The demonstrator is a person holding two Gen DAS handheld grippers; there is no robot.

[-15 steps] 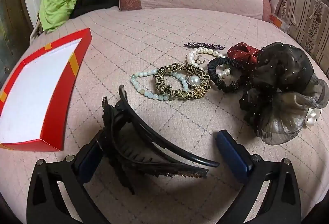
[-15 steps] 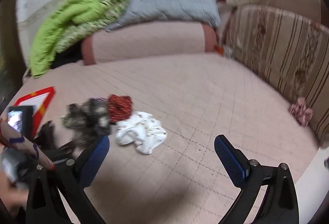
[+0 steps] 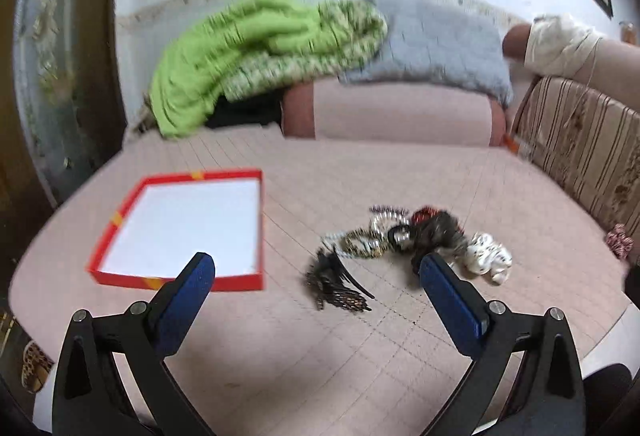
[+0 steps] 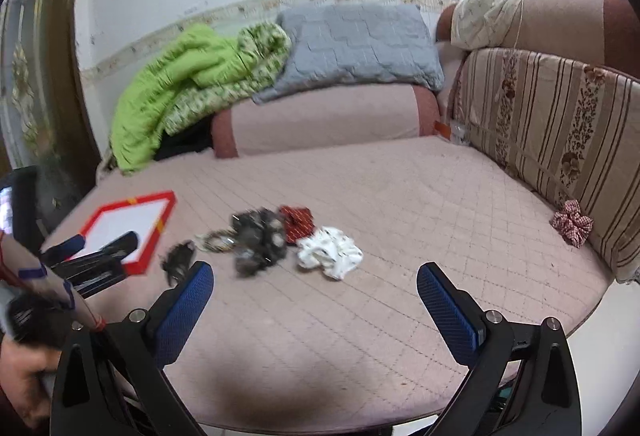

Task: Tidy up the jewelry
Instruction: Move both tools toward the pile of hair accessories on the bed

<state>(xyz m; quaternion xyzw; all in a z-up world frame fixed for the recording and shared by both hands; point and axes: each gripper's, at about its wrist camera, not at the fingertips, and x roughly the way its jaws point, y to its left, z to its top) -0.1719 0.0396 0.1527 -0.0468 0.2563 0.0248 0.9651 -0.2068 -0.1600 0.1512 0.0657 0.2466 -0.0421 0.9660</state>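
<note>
Pink quilted bed point(image 3: 360, 356) carries a heap of hair accessories point(image 3: 400, 240) beside a red box point(image 3: 180, 228); both left gripper point(image 3: 316, 272) and right gripper point(image 4: 312, 280) hover with jaws wide, empty.

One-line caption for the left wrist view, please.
Open left tool above a pink quilted bed, empty red box at left, hair accessories and bracelets piled at right.

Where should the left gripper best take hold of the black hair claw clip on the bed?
Probably across the black hair claw clip's narrow body, coming from above. It lies flat and apart from the pile, and the left gripper is open. Its details are blurred.
</note>
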